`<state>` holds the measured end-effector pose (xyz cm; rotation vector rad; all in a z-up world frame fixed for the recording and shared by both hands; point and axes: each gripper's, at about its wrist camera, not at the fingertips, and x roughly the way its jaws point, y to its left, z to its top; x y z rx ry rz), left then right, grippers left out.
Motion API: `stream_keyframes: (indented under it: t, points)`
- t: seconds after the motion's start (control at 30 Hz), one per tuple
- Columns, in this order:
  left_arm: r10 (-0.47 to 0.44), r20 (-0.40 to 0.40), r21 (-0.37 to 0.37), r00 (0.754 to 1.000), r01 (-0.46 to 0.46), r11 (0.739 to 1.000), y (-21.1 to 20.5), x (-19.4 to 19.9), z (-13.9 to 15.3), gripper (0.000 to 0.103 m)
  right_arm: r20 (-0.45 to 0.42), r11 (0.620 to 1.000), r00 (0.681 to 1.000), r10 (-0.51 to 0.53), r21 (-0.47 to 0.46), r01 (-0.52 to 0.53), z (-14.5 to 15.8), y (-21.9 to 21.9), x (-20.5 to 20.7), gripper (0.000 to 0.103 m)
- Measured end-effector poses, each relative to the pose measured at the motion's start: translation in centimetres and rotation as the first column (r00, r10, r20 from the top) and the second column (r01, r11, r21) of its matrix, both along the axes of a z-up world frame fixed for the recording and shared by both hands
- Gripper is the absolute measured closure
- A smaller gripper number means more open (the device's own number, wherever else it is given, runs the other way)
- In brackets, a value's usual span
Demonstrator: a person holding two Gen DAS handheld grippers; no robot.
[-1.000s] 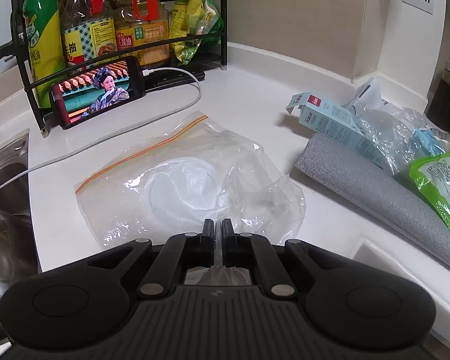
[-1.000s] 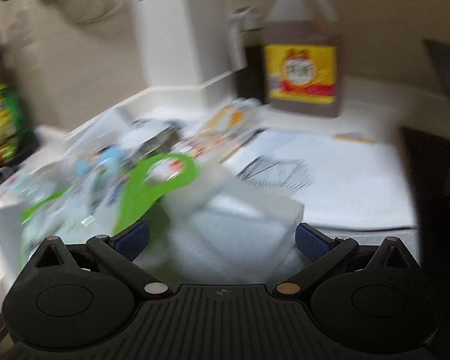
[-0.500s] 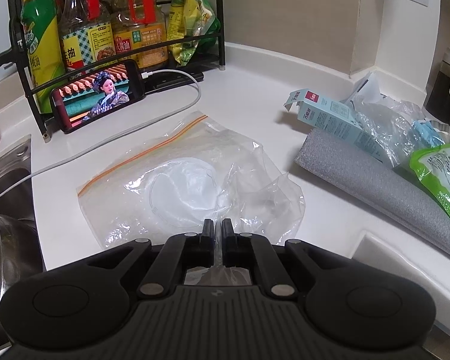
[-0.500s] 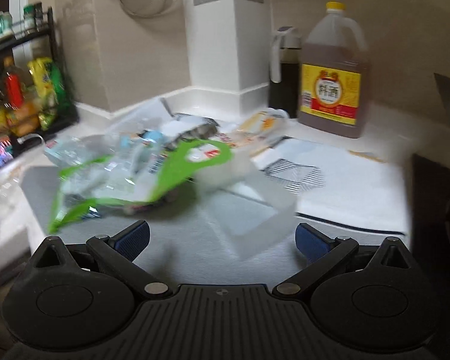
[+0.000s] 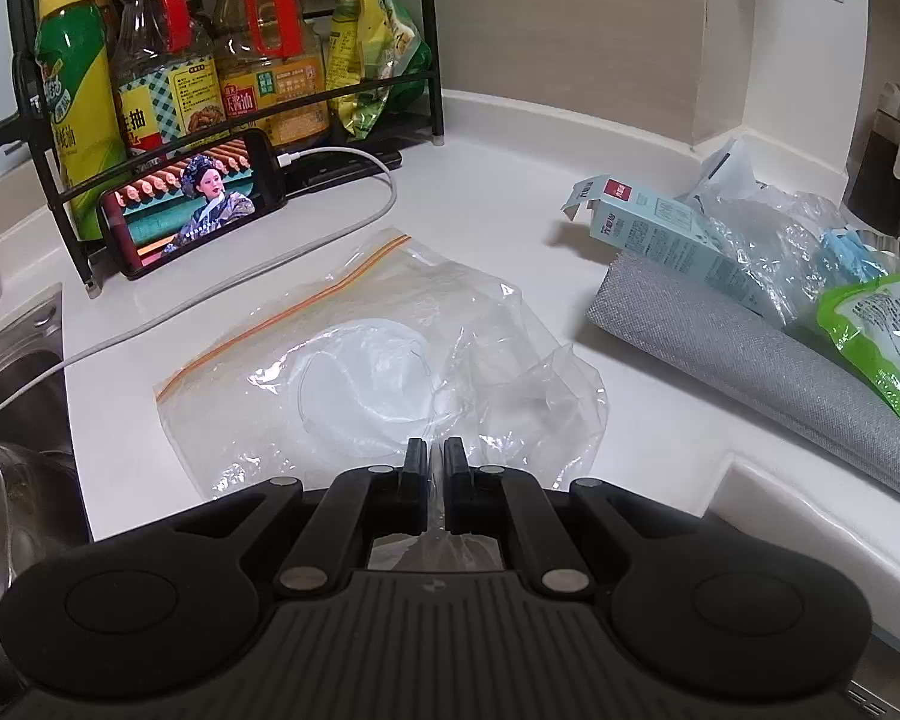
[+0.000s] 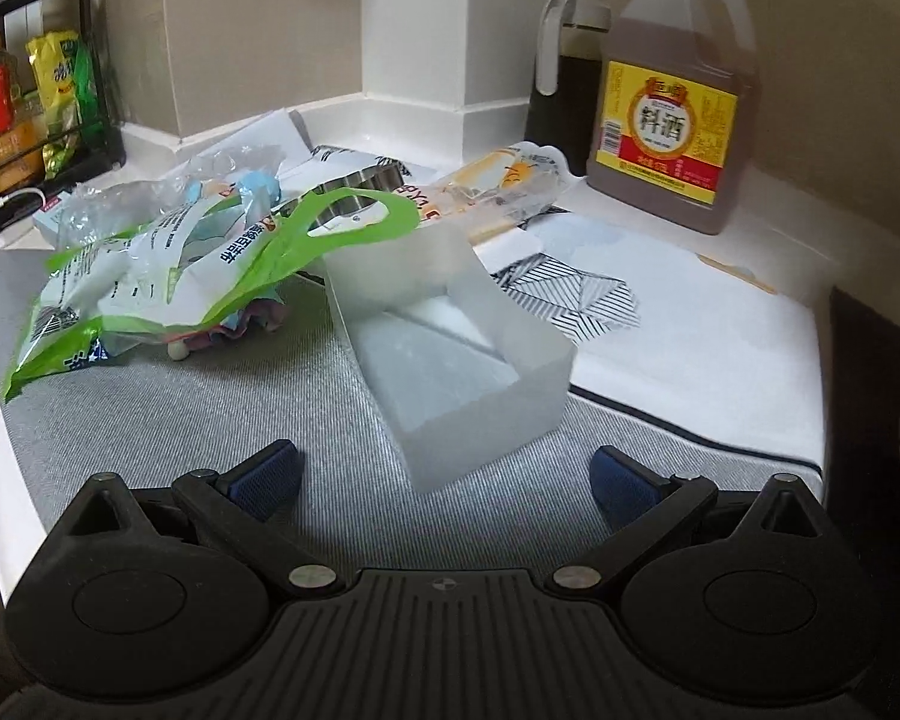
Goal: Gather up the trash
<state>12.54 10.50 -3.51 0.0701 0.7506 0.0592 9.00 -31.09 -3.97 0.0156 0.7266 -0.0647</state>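
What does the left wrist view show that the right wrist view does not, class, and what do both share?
Only the left wrist view: the left gripper shut on a clear zip bag, and a phone playing video. Only the right wrist view: the open right gripper, a translucent plastic box and a cooking wine jug. Both: the grey mat, the green-edged wrapper and the condiment rack.

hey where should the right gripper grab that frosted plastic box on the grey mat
Probably the near short wall of the frosted box: it lies open-topped and angled on the grey mat, so the open right gripper can come from above, one finger inside.
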Motion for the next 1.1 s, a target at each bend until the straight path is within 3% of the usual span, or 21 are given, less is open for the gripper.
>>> stream_keyframes:
  t: [0.37, 0.4, 0.43, 0.47, 0.57, 0.67, 0.93, 1.1]
  points:
    - [-0.003, 0.004, 0.015, 1.0, 0.003, 1.0, -0.3, -0.1, 0.0, 0.098, 0.006, 1.0, 1.0, -0.015, -0.008, 0.015, -0.1, 0.6, 3.9, 0.0]
    - [-0.004, 0.005, 0.014, 1.0, 0.004, 1.0, -0.3, -0.1, 0.0, 0.098, 0.027, 1.0, 1.0, 0.006, -0.013, -0.005, 0.0, 0.9, 3.5, 0.01]
    - [-0.003, 0.005, 0.01, 1.0, 0.003, 1.0, -0.3, -0.2, -0.1, 0.098, 0.049, 0.999, 0.998, 0.033, -0.011, -0.032, 0.1, 1.2, 3.0, 0.031]
    - [-0.003, 0.003, 0.003, 1.0, 0.003, 1.0, -0.2, -0.2, 0.0, 0.098, 0.062, 0.999, 0.997, 0.047, -0.022, -0.046, 0.2, 1.8, 2.5, 0.039]
    - [-0.006, -0.012, -0.024, 1.0, 0.006, 1.0, 0.1, -0.3, 0.1, 0.098, 0.086, 0.992, 0.995, 0.056, -0.115, -0.046, 0.3, 3.7, 1.0, 0.04]
    - [-0.014, -0.027, -0.073, 1.0, 0.012, 0.997, 0.6, -1.0, 0.6, 0.098, 0.108, 0.99, 0.994, 0.025, -0.142, -0.01, 0.4, 4.5, -0.7, 0.04]
    - [-0.061, 0.045, -0.129, 0.997, 0.067, 0.989, 0.8, -6.6, 3.0, 0.098, 0.122, 0.984, 0.977, -0.174, -0.005, 0.176, 1.6, 3.3, -6.1, 0.04]
    - [-0.052, 0.087, -0.142, 0.995, 0.064, 0.988, 1.2, -10.4, 4.6, 0.098, 0.152, 0.978, 0.966, -0.21, 0.013, 0.21, 2.1, 3.6, -8.6, 0.04]
